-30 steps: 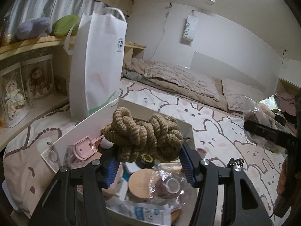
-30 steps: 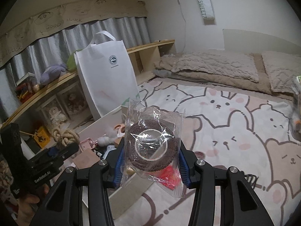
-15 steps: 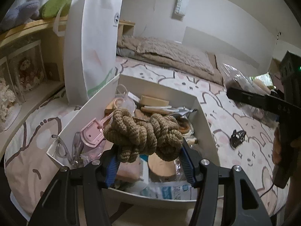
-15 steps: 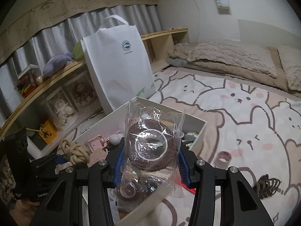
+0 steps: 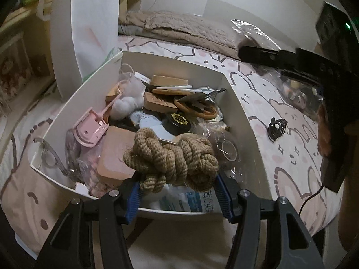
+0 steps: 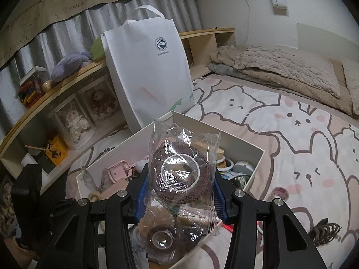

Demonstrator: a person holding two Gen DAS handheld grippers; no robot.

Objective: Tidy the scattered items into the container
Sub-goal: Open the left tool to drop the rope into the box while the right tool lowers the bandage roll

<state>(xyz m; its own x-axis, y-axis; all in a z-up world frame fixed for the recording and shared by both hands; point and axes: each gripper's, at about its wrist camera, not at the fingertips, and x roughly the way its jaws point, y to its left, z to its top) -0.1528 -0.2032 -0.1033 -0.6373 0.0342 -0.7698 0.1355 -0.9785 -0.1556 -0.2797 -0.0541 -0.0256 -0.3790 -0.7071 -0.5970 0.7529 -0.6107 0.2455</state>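
Observation:
My left gripper (image 5: 177, 190) is shut on a knotted bundle of tan rope (image 5: 170, 159), held over the near end of the white box (image 5: 251, 121). The box is crowded with several items: a pink eyelash curler (image 5: 89, 127), a cotton puff, wooden pieces and packets. In the right wrist view my right gripper (image 6: 179, 192) is shut on a clear plastic bag holding a brown tape roll (image 6: 179, 174), above the same white box (image 6: 258, 163). From the left wrist view the right gripper (image 5: 280, 55) shows at the upper right, over the box's far right side.
A tall white tote bag (image 6: 148, 67) stands behind the box on the bed with its cartoon-animal sheet. A black hair clip (image 5: 277, 126) and a small tape roll (image 6: 280, 192) lie on the sheet right of the box. Shelves with plush toys line the left side.
Both grippers have come in over the box. The left one tipped downward with the rope, so the box contents now fill its view. The right one moved left with the bagged tape.

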